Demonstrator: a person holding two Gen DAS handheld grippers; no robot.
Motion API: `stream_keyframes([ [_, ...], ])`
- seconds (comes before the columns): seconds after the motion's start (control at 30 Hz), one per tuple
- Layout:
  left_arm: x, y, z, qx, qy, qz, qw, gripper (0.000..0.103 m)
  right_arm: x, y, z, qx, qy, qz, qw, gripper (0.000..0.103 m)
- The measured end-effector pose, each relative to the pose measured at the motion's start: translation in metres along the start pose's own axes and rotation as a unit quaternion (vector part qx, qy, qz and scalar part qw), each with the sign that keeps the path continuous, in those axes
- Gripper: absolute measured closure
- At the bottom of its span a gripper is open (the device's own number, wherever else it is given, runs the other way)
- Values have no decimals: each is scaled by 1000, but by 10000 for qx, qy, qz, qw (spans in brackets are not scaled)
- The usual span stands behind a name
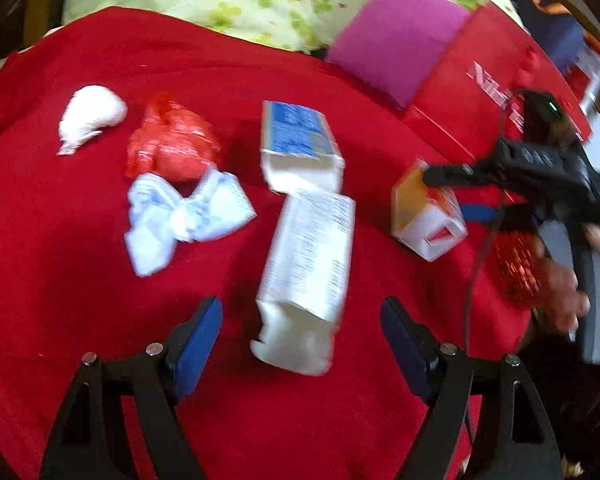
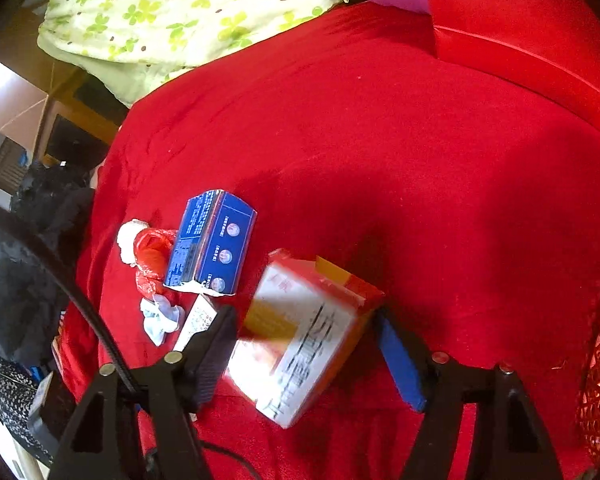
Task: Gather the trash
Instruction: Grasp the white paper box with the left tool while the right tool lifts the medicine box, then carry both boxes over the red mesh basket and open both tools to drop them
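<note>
Your left gripper (image 1: 302,332) hangs with its fingers wide, and the long white carton (image 1: 306,276) lies flat on the red cloth (image 1: 80,240) right between them, untouched. Your right gripper (image 2: 306,354) brackets the orange-and-white box (image 2: 300,340) (left finger at its side, right finger just clear).

Both wrist views look steeply down, close, over their own gripper fingers; both share the blue box (image 1: 296,130) (image 2: 212,242) ahead on the red cloth (image 1: 100,260) (image 2: 420,160).
</note>
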State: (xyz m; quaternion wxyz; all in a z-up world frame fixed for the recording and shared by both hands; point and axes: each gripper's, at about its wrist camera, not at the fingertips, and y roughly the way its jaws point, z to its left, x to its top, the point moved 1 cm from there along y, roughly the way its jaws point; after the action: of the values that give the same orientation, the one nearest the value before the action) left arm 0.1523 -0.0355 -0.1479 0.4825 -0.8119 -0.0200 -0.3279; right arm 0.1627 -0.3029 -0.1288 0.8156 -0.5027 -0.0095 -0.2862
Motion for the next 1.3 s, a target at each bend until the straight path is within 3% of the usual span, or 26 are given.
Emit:
stream_keyframes([
  [0.13, 15, 4, 3, 200, -9, -203, 9996, 22, -1, 1, 3, 37, -11, 1, 10000, 27],
  [0.3, 17, 29, -17, 611, 276, 9, 9977, 22, -2, 12, 8, -144, 66, -56, 9999, 27],
  [0.43, 16, 40, -20, 751, 149, 89, 9970, 23, -3, 20, 8, -229, 63, -43, 9997, 29],
  [0.5, 15, 36, -17, 799, 64, 49, 9968, 36, -4, 20, 9, -174, -73, -84, 9998, 35],
  [0.53, 15, 35, -17, 836, 27, 42, 9965, 49, -4, 19, 11, -169, -188, -129, 9996, 38],
  [0.7, 15, 19, -19, 905, -44, -27, 9959, 58, -9, 6, 19, -186, -592, -343, 9975, 48],
  [0.73, 12, 12, -19, 929, -7, -95, 9956, 59, -9, 3, 20, -115, -671, -368, 9970, 54],
  [1.07, 7, -36, -53, 1051, 360, -767, 9908, 59, -23, -32, 33, -23, -1273, -823, 9884, 55],
  [1.3, 4, -72, -53, 1470, 462, -1356, 9787, 59, -33, -79, 42, 229, -1743, -1534, 9724, 55],
])
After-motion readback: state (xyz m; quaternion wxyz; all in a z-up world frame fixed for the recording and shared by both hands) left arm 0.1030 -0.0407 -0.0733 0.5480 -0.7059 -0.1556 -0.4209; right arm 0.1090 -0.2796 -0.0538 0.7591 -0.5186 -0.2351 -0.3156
